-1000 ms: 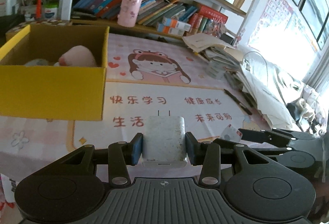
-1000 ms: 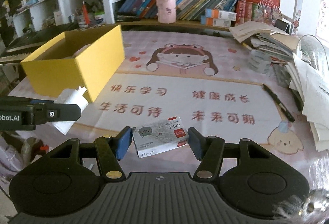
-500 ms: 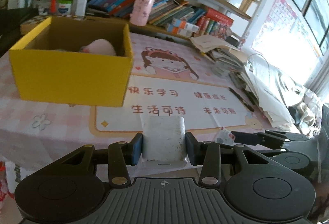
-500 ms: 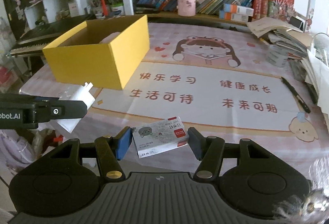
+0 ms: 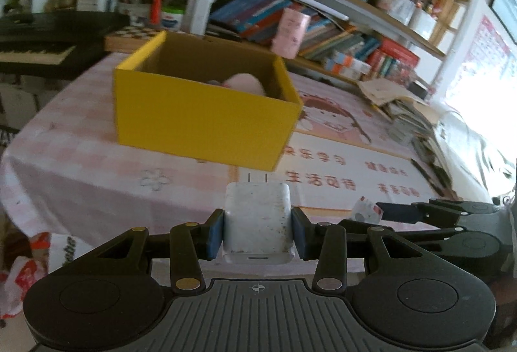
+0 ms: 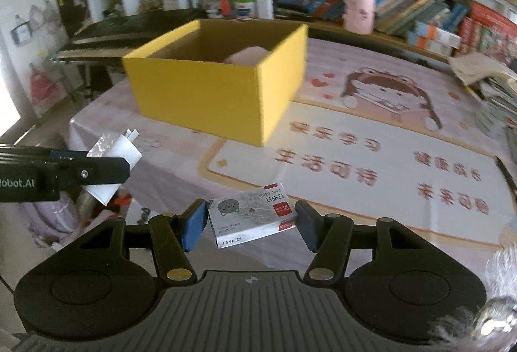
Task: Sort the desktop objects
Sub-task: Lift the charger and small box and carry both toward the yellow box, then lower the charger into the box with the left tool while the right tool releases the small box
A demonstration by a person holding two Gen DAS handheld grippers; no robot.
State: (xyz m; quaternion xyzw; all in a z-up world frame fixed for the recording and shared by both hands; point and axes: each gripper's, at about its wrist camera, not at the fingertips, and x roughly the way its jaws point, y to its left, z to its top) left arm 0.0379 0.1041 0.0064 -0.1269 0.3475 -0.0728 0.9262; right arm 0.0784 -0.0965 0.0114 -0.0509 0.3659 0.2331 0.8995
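Since a second ago I have drawn both grippers back from the desk, so the yellow box (image 5: 206,122) now sits farther ahead and whole in view, where before it filled the left side close up. My left gripper (image 5: 258,231) is pinching the white charger (image 5: 257,222) between its blue pads, prongs pointing forward toward the box; its casing is rounded at the corners and speckled with brownish marks (grubby, especially along the lower right edge), with a slot visible in its near end. My right gripper (image 6: 251,222) holds the small staple box (image 6: 252,218), a flat silvery carton with a cartoon face, red corner patches and printed characters, lying tilted between the pads; the left pad presses its side, and whether the right pad touches I cannot tell. Both things hang in the air over the near edge of the pink tablecloth (image 6: 371,139). Inside the yellow box a pale pink object (image 6: 247,56) shows above the rim. Behind it stands a pink cup (image 6: 358,5) before the shelved books (image 5: 339,38).
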